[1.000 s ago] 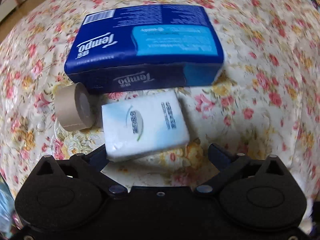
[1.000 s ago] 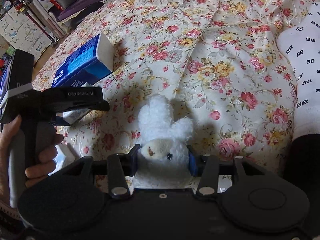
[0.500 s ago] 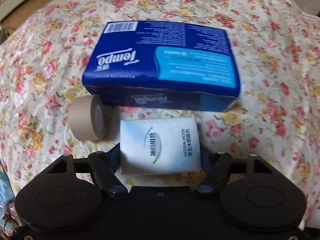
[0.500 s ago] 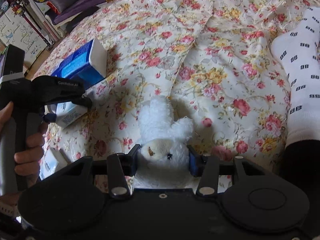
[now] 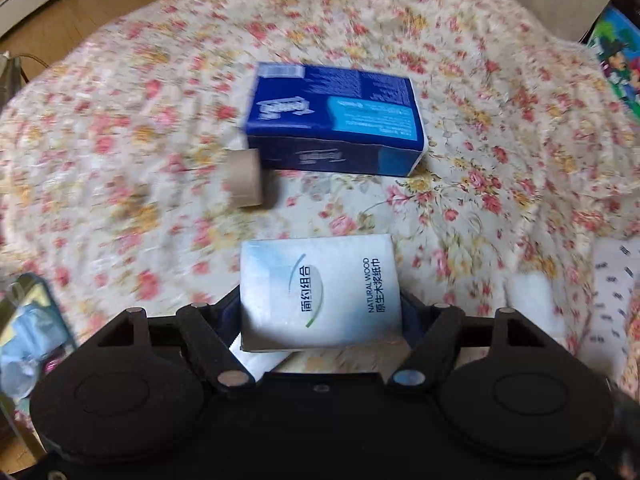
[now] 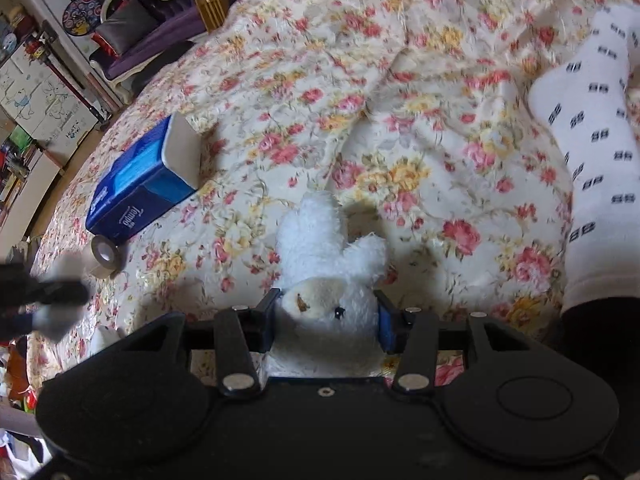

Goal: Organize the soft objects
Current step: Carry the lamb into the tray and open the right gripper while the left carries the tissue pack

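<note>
**Both grippers loaded: tissue pack left, plush right**

Left gripper (image 5: pixel 320 312): jaws were clamped on the small white plastic-wrapped tissue pack (image 5: pixel 320 292), gripping it by its two side edges, printed face up, long axis pointing forward. Pack sat lifted off the floral quilted bedspread (image 5: pixel 480 80), gripper roughly level and facing the far edge of the bed. Frame was motion-blurred, mostly on the left side.

Ahead of it, well apart: the large blue rectangular Tempo tissue pack (image 5: pixel 334 118) lay flat on the bedspread, with the brown cardboard-coloured tape roll (image 5: pixel 246 178) standing on edge at its near left corner; touching or just beside, couldn't tell.

Right gripper (image 6: pixel 326 316): jaws were closed on the head of the white fluffy plush animal toy (image 6: pixel 328 276), blue pads pressing both cheeks, ears pointing away from the camera. Toy's body was hidden under the gripper. A white sock with black printed marks (image 6: pixel 592 148) lay at the right.
</note>
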{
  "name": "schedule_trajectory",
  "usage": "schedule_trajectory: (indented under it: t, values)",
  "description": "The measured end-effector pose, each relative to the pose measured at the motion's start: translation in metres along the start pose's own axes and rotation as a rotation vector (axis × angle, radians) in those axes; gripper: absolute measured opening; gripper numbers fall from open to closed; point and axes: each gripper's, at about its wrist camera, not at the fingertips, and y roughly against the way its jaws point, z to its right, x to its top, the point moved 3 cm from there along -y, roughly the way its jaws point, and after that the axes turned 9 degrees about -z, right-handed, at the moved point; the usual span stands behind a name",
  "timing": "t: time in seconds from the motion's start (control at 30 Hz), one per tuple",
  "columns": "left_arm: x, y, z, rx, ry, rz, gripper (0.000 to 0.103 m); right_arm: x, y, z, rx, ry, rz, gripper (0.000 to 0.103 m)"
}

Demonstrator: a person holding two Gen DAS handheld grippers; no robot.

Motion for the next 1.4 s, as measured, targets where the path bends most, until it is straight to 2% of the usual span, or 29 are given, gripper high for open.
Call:
schedule_trajectory:
  t: [0.13,0.27,0.47,0.7,0.9,1.03,1.23,1.3,1.4]
  values:
    - [-0.029,0.030,-0.042,0.011,0.047,0.029,0.070,-0.002,-0.009,-0.005,-0.031,0.016,-0.008,0.047]
    - [-0.063,0.045,-0.099,0.068,0.126,0.036,0.070,-0.007,-0.012,-0.015,-0.080,0.061,0.016,0.047]
    - [-0.112,0.051,-0.182,0.156,0.250,0.037,0.070,-0.013,-0.015,-0.022,-0.131,0.091,0.052,0.047]
    - [-0.145,0.043,-0.258,0.192,0.413,0.065,0.070,-0.041,-0.010,-0.033,-0.192,0.133,0.114,0.047]
    - [-0.151,0.036,-0.286,0.217,0.456,0.097,0.070,-0.069,0.013,-0.043,-0.144,0.096,0.099,0.046]
    - [-0.148,0.025,-0.295,0.199,0.469,0.094,0.070,-0.087,0.047,-0.075,-0.095,0.125,0.139,0.046]
    - [-0.133,0.012,-0.299,0.160,0.441,0.090,0.070,-0.120,0.090,-0.157,0.026,0.324,0.171,0.047]
    - [-0.124,0.014,-0.302,0.169,0.424,0.100,0.070,-0.134,0.093,-0.187,0.069,0.394,0.150,0.047]
    - [-0.112,0.016,-0.308,0.221,0.386,0.116,0.070,-0.157,0.086,-0.231,0.137,0.495,0.082,0.047]
